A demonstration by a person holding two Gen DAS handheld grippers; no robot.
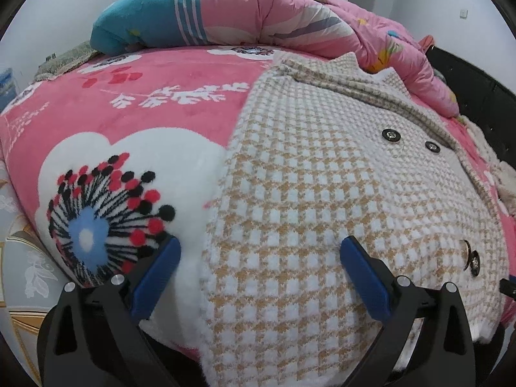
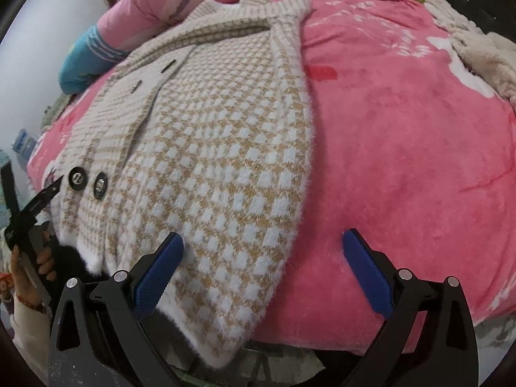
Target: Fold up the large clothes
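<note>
While the checked beige-and-white coat [image 1: 306, 193] lies flat on the pink floral blanket [image 1: 145, 106] of the bed, both grippers hang above its near hem. On the left gripper [image 1: 259, 254] the blue fingers [image 1: 158, 274] stand spread wide, pinching nothing. Likewise spread and empty, the right gripper [image 2: 262, 251] straddles the coat's right edge. A rumpled pink quilt [image 1: 274, 9] lies beyond the collar.

Two close downward wrist views, sharing the checked coat [image 1: 306, 193].
</note>
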